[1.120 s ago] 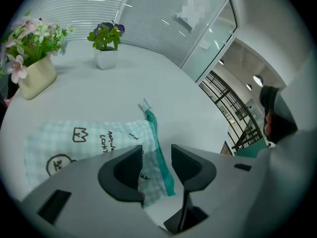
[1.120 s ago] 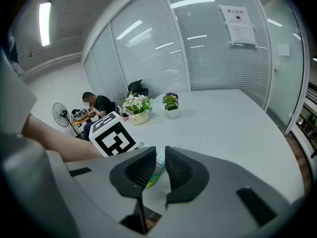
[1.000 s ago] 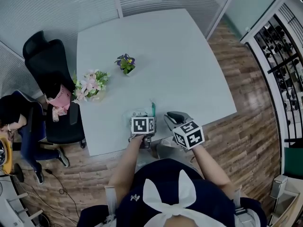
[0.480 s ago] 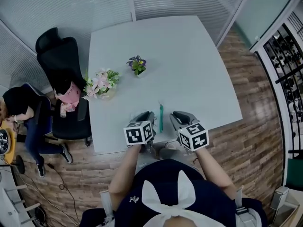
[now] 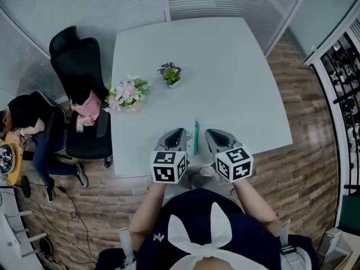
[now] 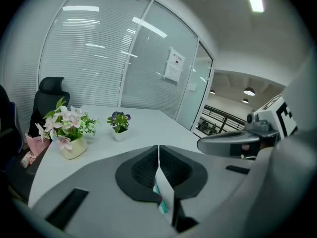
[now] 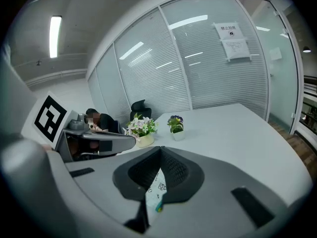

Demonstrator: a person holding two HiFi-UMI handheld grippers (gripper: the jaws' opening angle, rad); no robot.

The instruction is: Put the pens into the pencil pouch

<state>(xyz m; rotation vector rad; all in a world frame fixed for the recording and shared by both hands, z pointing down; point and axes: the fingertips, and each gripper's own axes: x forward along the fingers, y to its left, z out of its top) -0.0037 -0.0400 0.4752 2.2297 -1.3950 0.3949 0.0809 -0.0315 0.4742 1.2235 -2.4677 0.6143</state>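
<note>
The pencil pouch (image 5: pixel 196 138), pale with a teal strip, lies on the white table (image 5: pixel 225 66) near its front edge, between my two grippers. The left gripper (image 5: pixel 179 131) hangs above the table just left of the pouch. The right gripper (image 5: pixel 210 132) is just to its right. Both have just been closing and now stand shut, pads meeting, with nothing pinched at the tips. In the left gripper view (image 6: pixel 158 147) a sliver of the pouch (image 6: pixel 162 195) shows in the gap under the pads. The right gripper view (image 7: pixel 160 148) shows the printed pouch (image 7: pixel 154 190) the same way. I see no loose pens.
A pot of pink flowers (image 5: pixel 128 93) stands at the table's left edge and a small purple plant (image 5: pixel 170 73) farther back. A black office chair (image 5: pixel 76 61) stands left of the table. A seated person (image 5: pixel 22 114) is beyond it. Glass partitions run behind.
Both grippers have risen off the table, the left one much more, and it has come off the pouch. Both jaws have closed. The pouch has stayed where it lay.
</note>
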